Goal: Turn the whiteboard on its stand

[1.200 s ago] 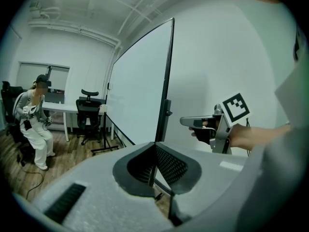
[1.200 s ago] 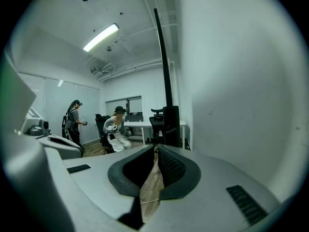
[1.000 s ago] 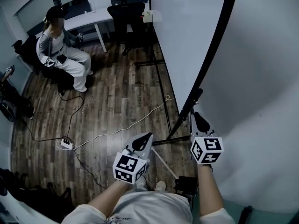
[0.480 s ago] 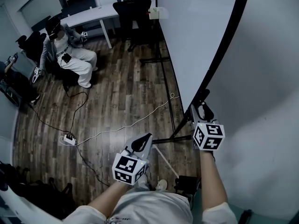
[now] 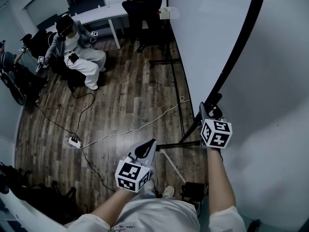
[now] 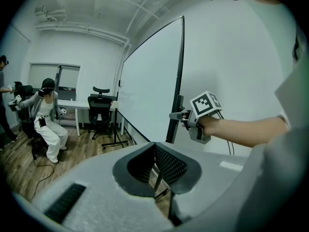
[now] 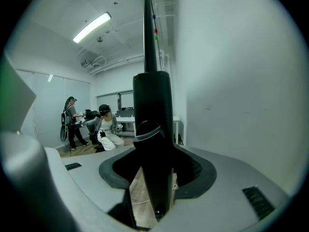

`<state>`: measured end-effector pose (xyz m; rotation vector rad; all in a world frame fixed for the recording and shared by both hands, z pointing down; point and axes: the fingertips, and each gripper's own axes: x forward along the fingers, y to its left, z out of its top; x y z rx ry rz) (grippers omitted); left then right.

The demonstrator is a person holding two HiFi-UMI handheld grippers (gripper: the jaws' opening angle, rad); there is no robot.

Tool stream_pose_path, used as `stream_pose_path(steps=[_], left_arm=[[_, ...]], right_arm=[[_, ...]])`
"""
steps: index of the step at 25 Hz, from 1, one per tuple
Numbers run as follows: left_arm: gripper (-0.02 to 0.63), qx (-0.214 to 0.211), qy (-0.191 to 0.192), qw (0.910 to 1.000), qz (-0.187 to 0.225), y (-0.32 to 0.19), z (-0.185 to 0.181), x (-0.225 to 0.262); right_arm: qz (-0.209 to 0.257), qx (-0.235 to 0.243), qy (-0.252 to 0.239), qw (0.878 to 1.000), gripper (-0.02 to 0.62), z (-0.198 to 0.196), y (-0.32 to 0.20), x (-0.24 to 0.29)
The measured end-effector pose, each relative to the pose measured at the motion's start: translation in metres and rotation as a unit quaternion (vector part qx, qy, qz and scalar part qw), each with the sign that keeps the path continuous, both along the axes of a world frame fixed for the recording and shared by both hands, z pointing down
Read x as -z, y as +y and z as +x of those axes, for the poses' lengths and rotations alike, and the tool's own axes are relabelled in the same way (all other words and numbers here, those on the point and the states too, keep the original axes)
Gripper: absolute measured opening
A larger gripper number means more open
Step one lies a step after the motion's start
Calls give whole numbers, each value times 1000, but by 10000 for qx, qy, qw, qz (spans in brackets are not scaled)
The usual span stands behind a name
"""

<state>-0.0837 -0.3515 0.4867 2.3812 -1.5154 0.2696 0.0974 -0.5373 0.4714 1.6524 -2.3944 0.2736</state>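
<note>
- My right forearm reaches forward from the lower edge of the head view, wrist straight, with the marker cube facing up.
- The right claw (image 5: 212, 109) sits at the whiteboard (image 5: 207, 33), astride its black side frame (image 5: 236, 47), low on that edge.
- Right claw state: the jaws are opening. The right gripper view shows the frame between them, with floor visible in a gap at its left, so the hold is released.
- My left forearm is held low and close to my body, angled forward and slightly to the right.
- Left claw (image 5: 145, 150) state: clenched, tips together, nothing between them. It hangs over the wood floor (image 5: 130, 95), well apart from the board.
- The whiteboard stands upright on its stand (image 5: 176, 144), and I see it nearly edge-on.
</note>
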Motion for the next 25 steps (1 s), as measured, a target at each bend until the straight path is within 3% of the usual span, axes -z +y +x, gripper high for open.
stream_pose_path(steps=[17,25], left_arm=[[11,5,19,10000,8,17,-6,4],[11,-293,45,9995,101,32,23,5]], right_arm=[[-87,-108,230,9996,166,10,16,-3],[-127,-12,224,9997,167,27,56,-8]])
